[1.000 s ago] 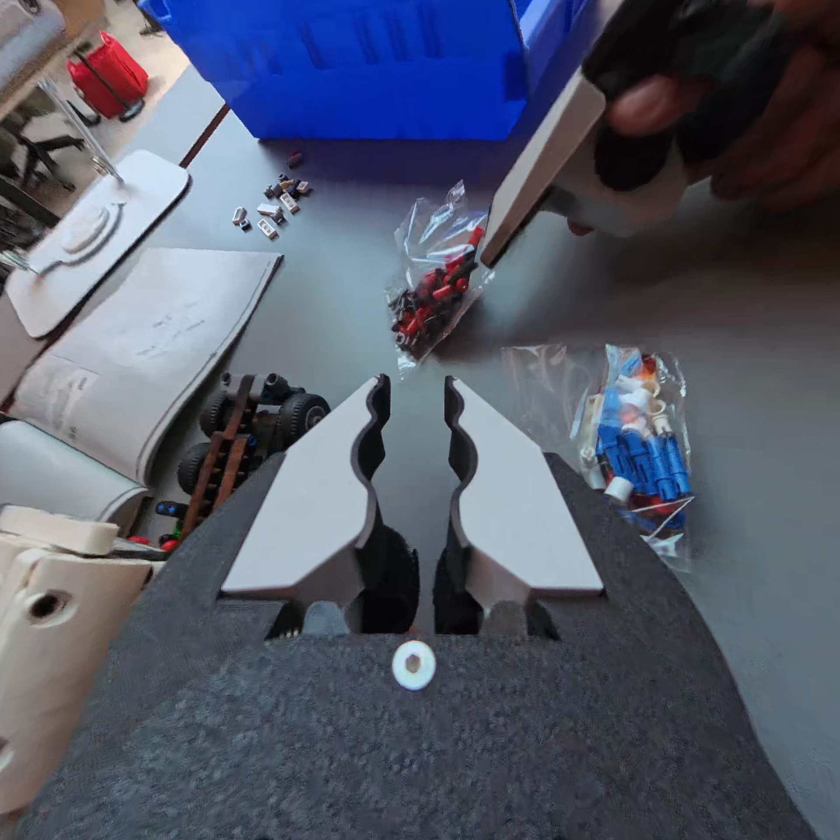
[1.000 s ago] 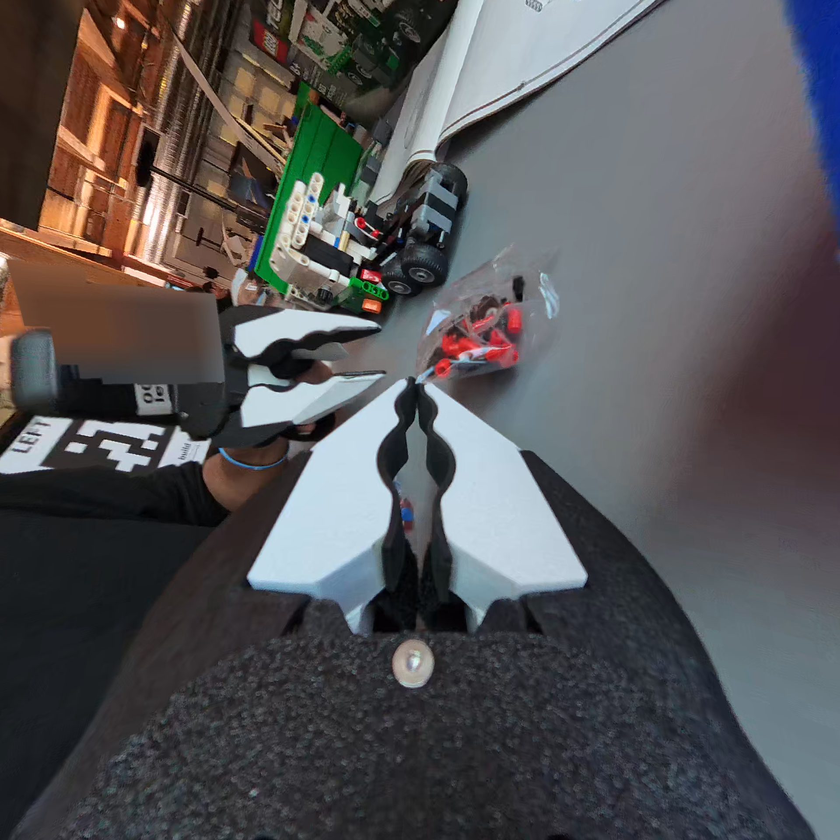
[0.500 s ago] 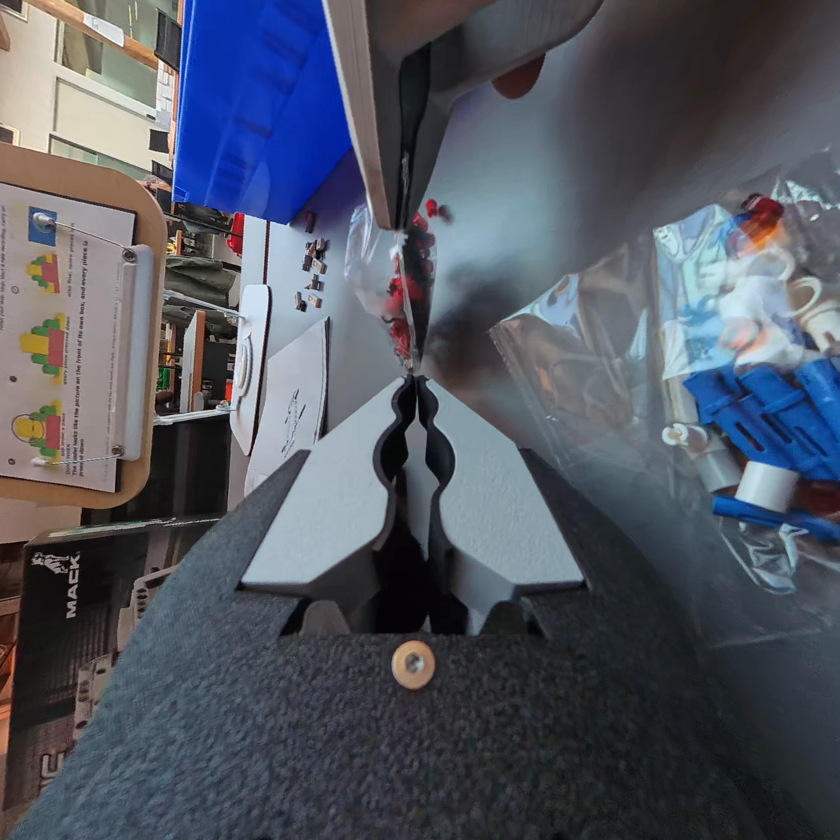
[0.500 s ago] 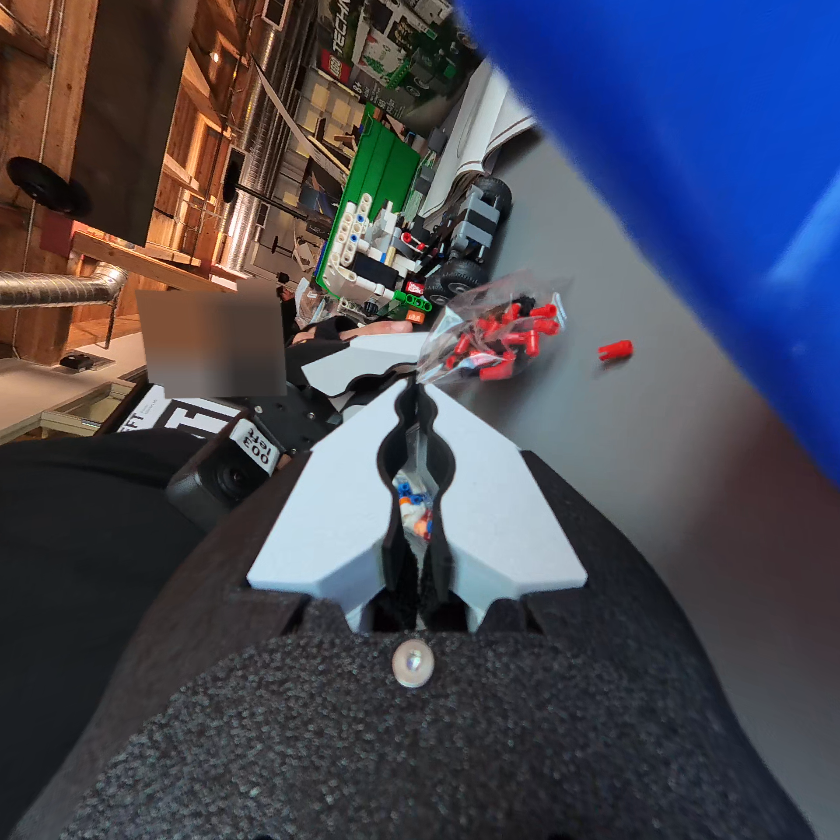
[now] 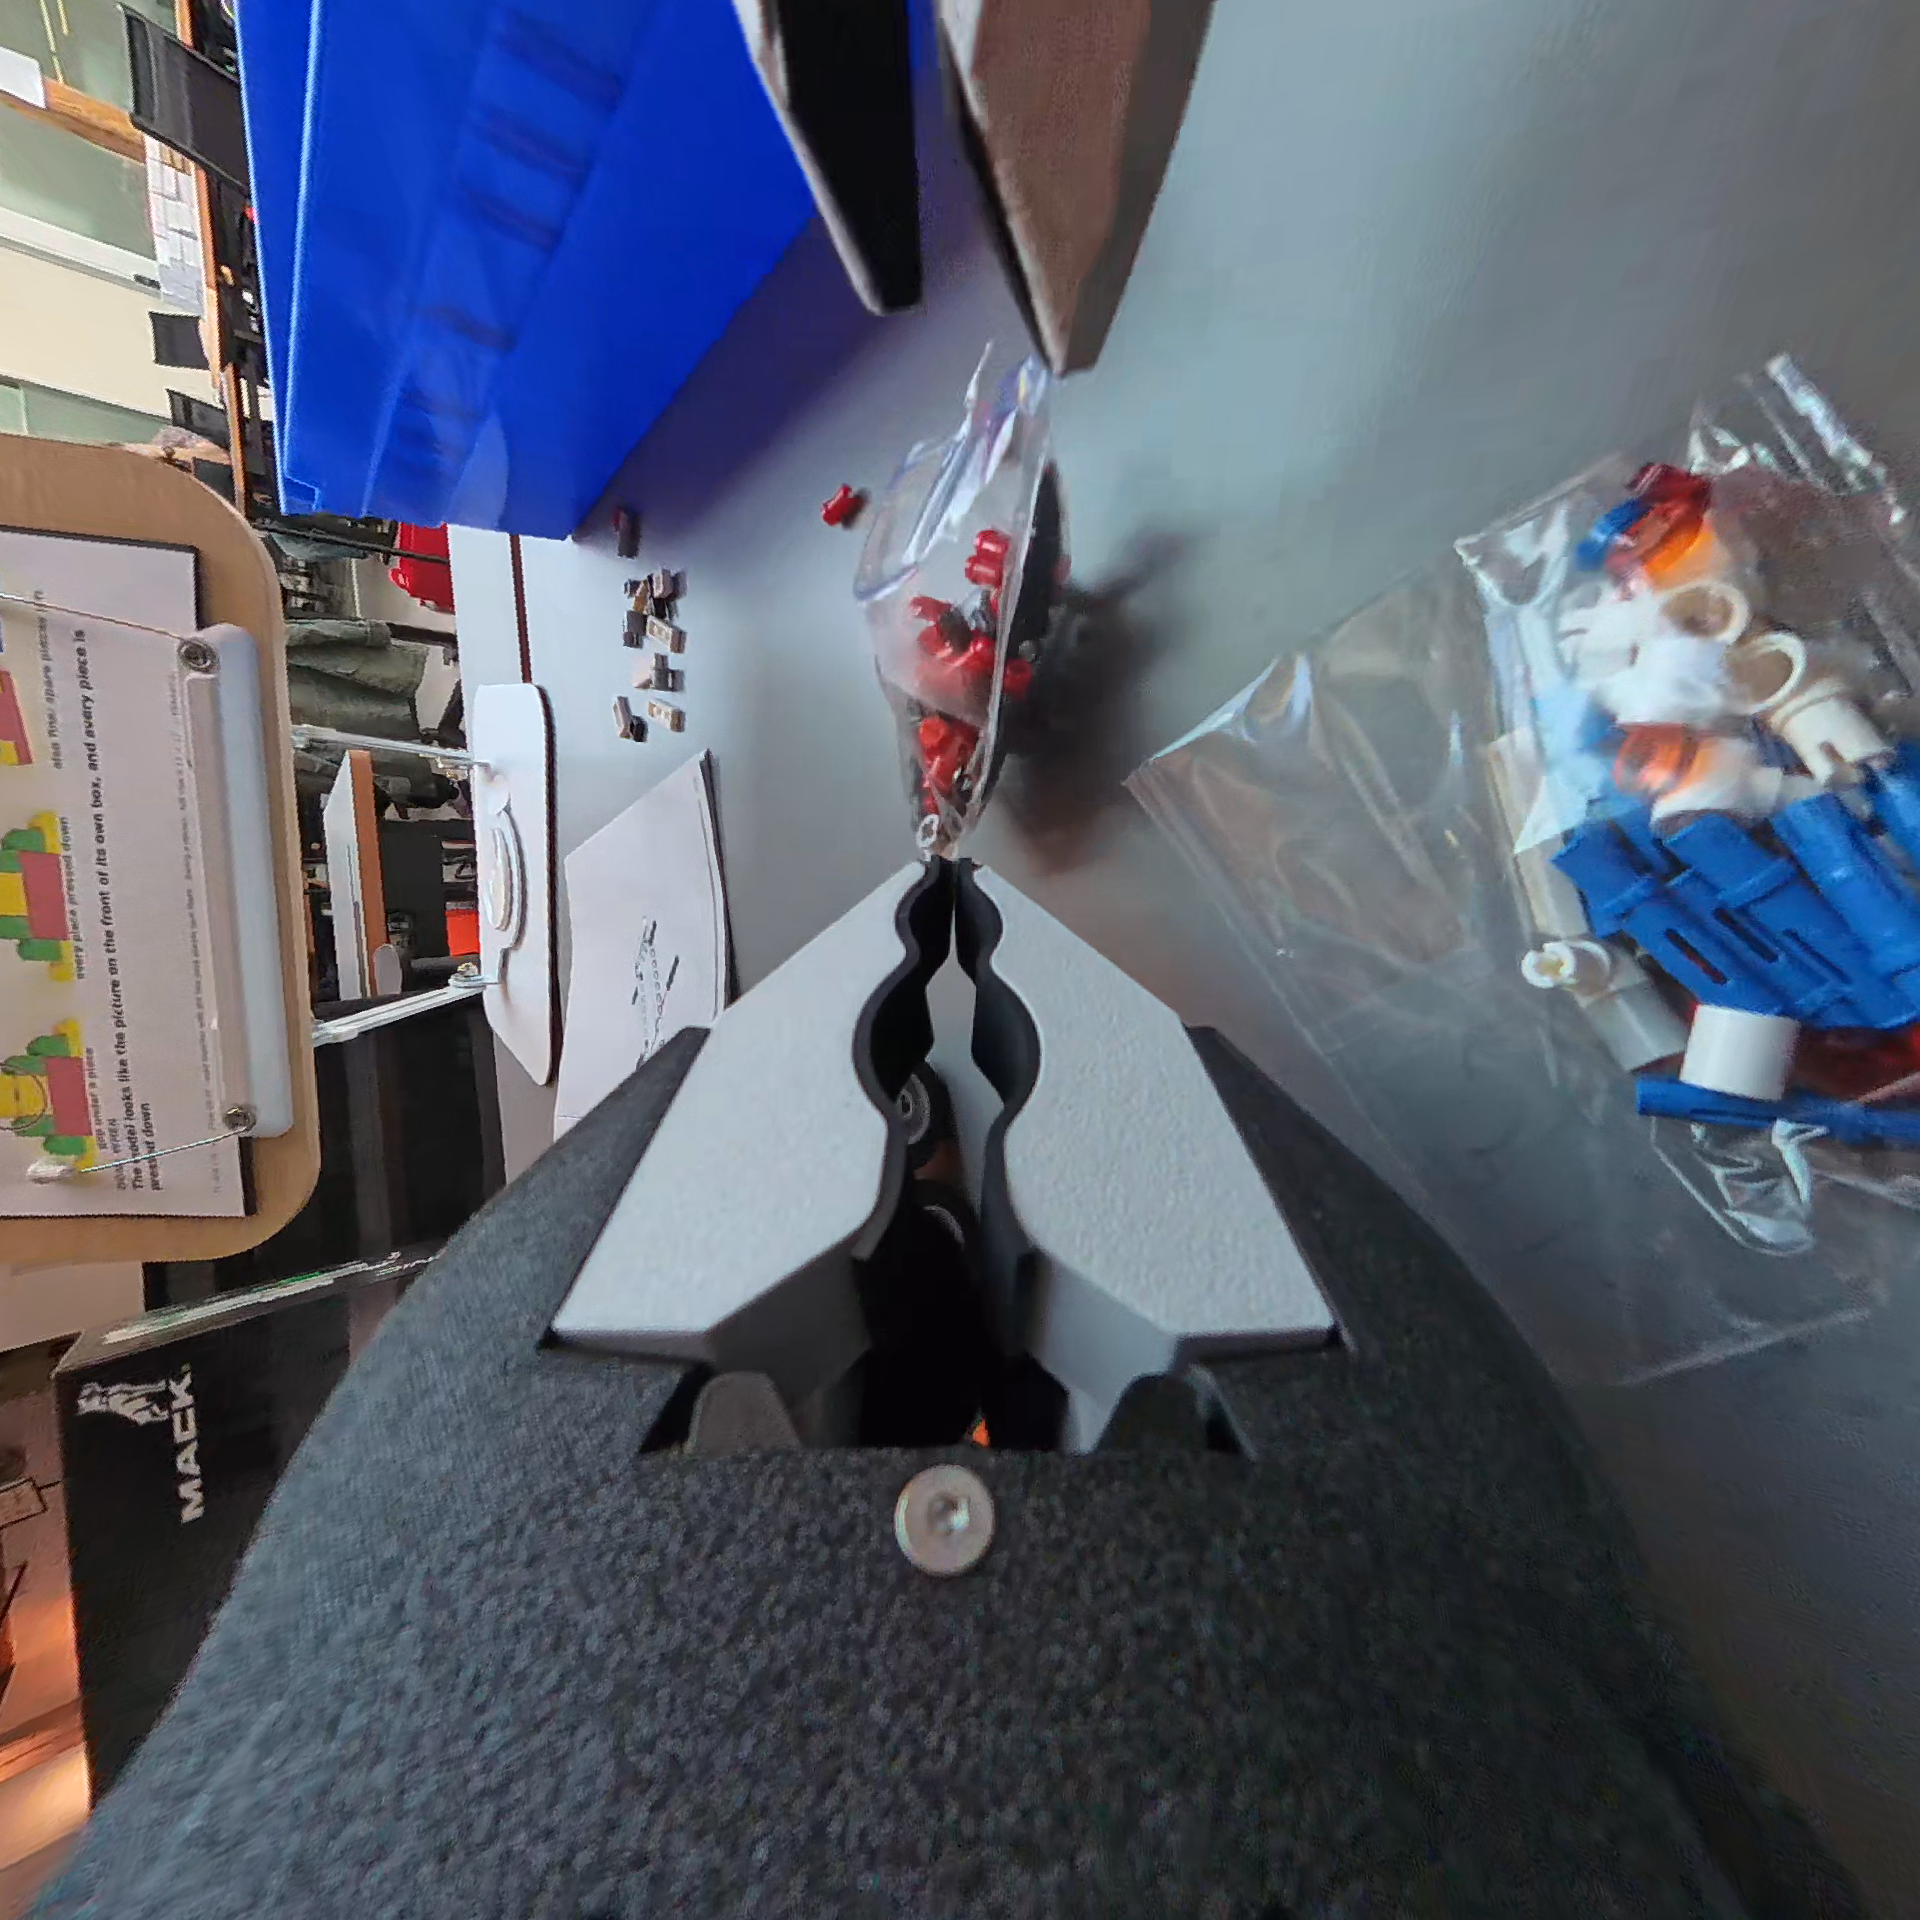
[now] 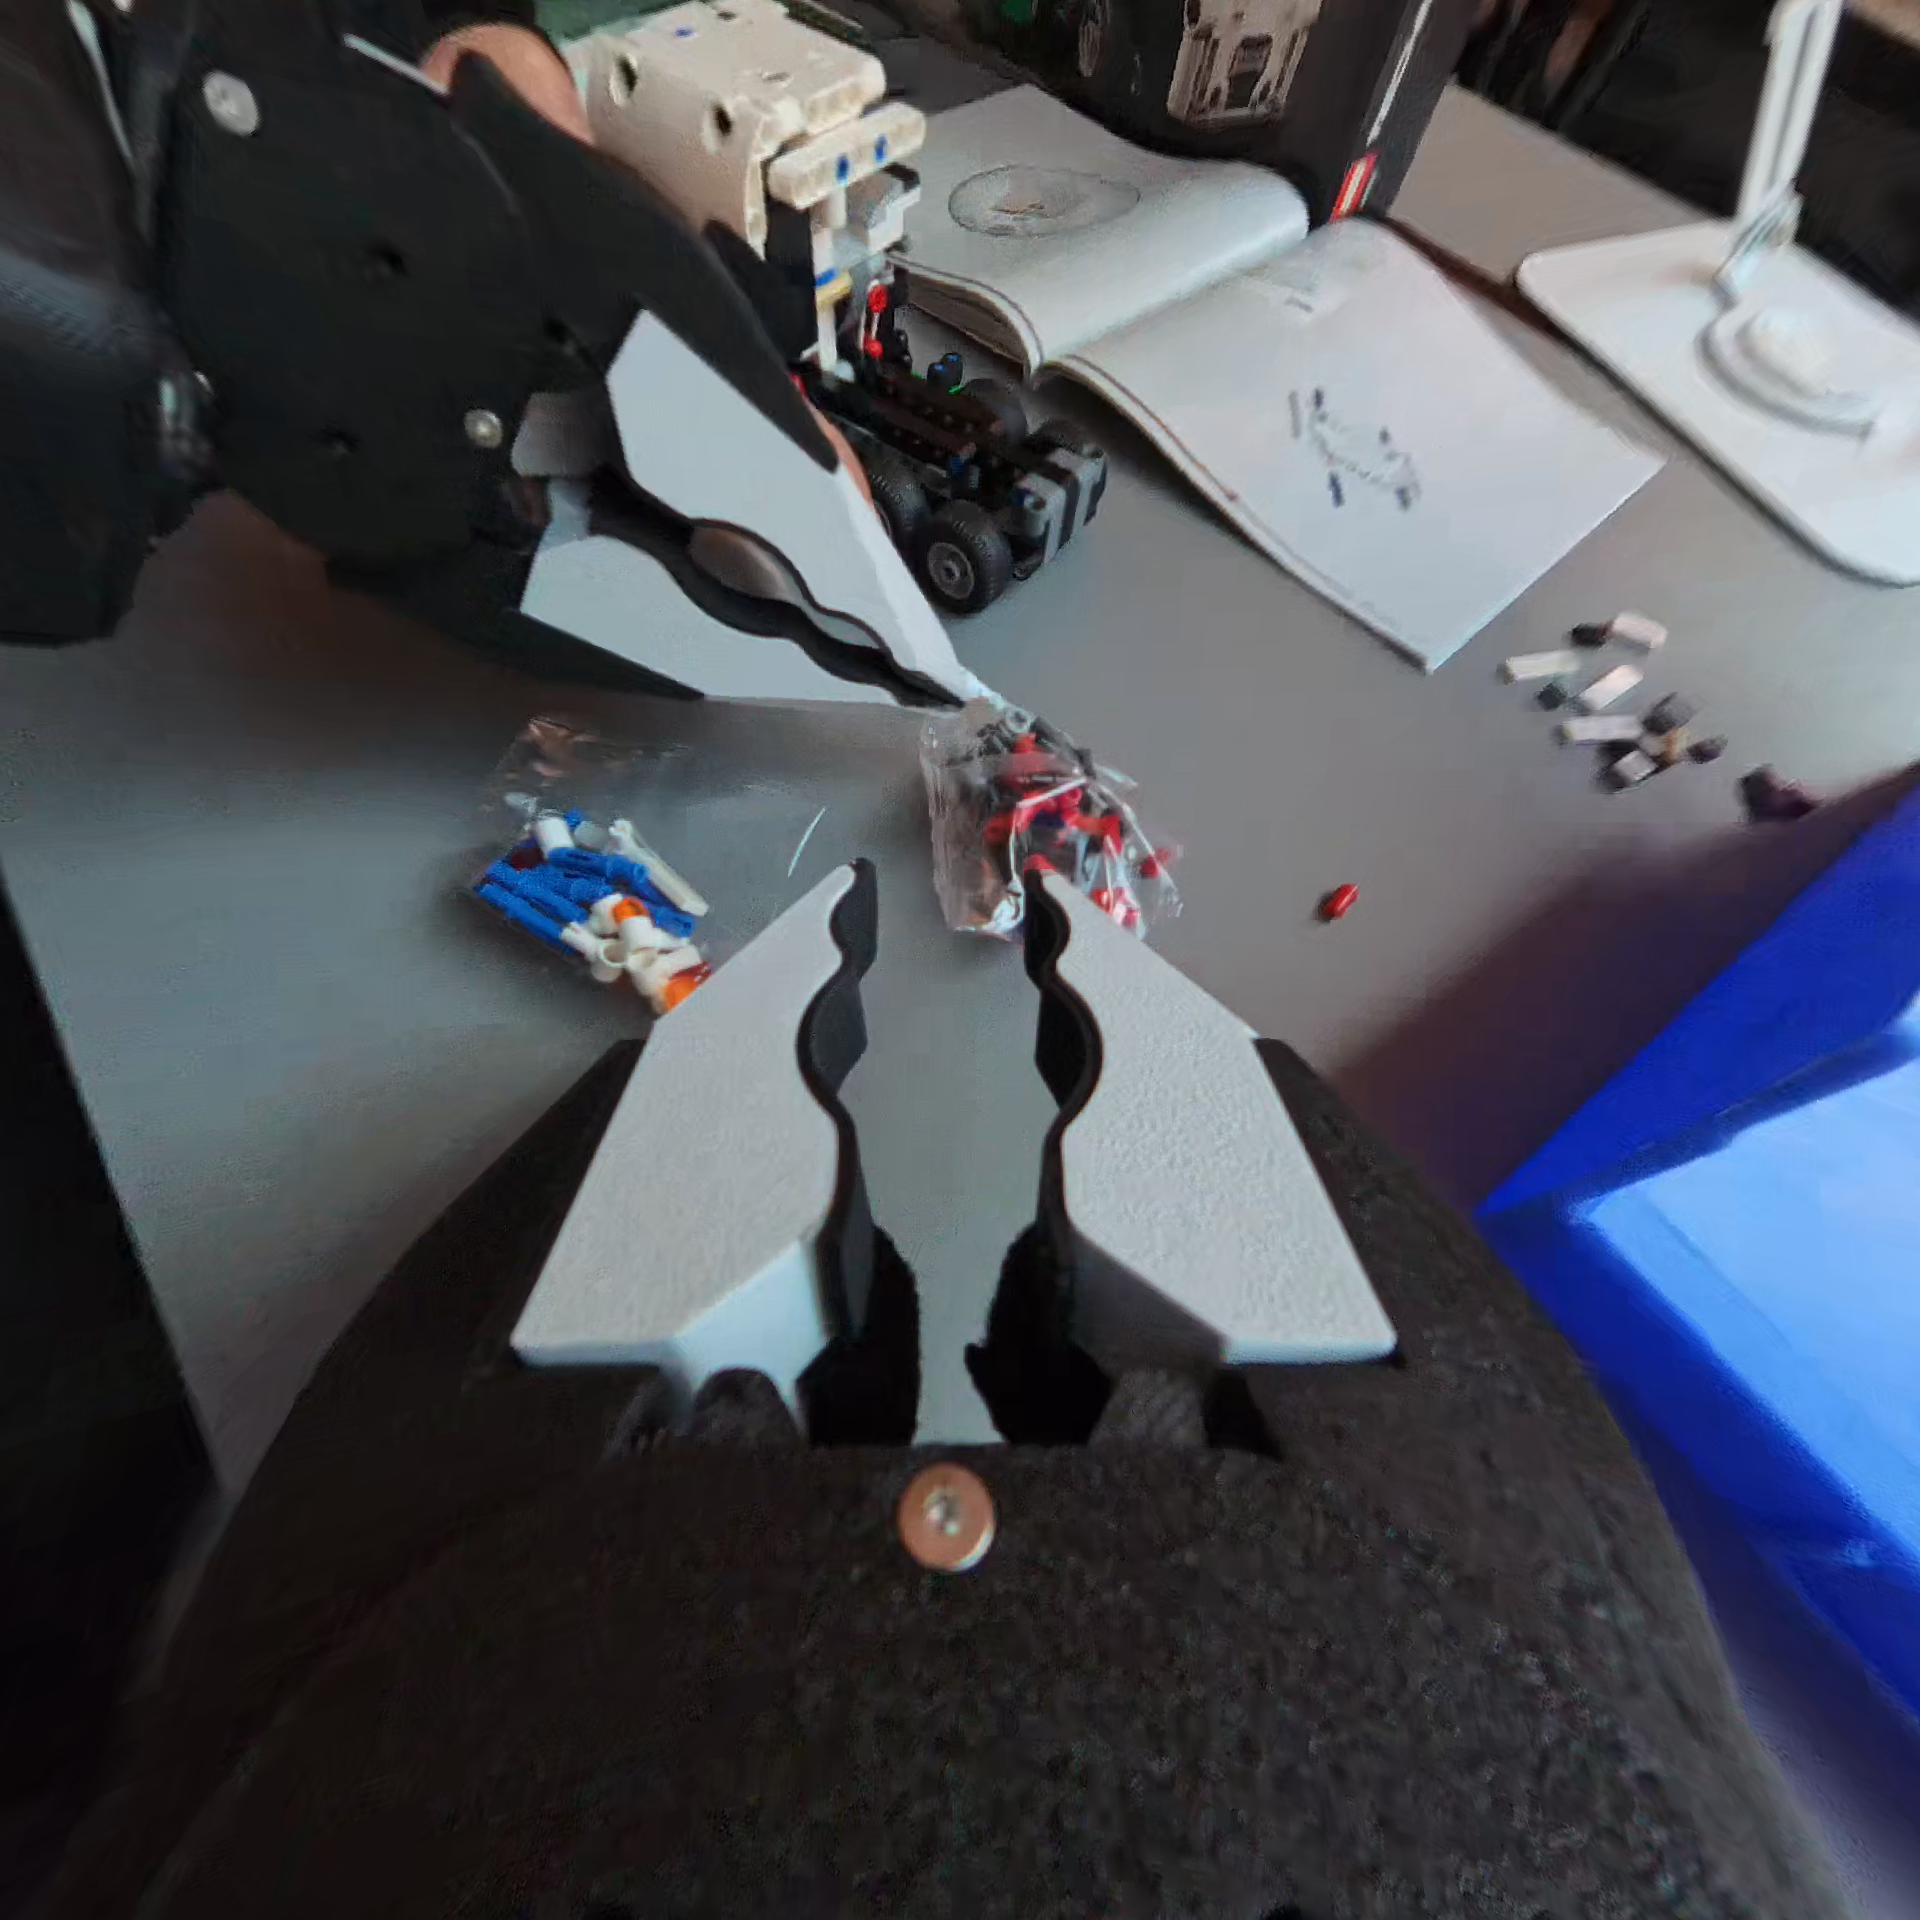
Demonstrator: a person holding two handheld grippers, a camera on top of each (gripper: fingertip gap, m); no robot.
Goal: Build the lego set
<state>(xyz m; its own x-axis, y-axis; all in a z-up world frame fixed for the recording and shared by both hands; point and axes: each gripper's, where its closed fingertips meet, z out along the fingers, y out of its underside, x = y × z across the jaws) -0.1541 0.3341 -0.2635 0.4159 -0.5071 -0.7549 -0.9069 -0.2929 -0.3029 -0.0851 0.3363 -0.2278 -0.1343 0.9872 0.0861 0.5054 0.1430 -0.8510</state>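
My left gripper (image 5: 951, 868) is shut on one corner of a small clear bag (image 5: 961, 644) of red and black Lego pins and holds it tilted just above the grey table. The right wrist view shows the left gripper (image 6: 951, 694) pinching the bag (image 6: 1039, 821) from the upper left. My right gripper (image 6: 948, 878) is open and empty, its right fingertip at the bag's near edge; the left wrist view shows it (image 5: 977, 332) above the bag's other end. One red pin (image 6: 1337, 901) lies loose on the table. The part-built truck (image 6: 935, 447) stands behind.
A second bag with blue and white pieces (image 6: 603, 904) lies left of the pin bag. An open instruction booklet (image 6: 1299, 416), several small grey pieces (image 6: 1621, 707), a white stand base (image 6: 1766, 343) and a blue bin (image 6: 1766, 1195) at the right ring the work area. The grippers' ends are close to 8 centimeters from one another.
My right gripper has opened, let go of the pin bag and swung round above it. My left gripper closed on the bag's corner and still holds it. A red pin fell out.
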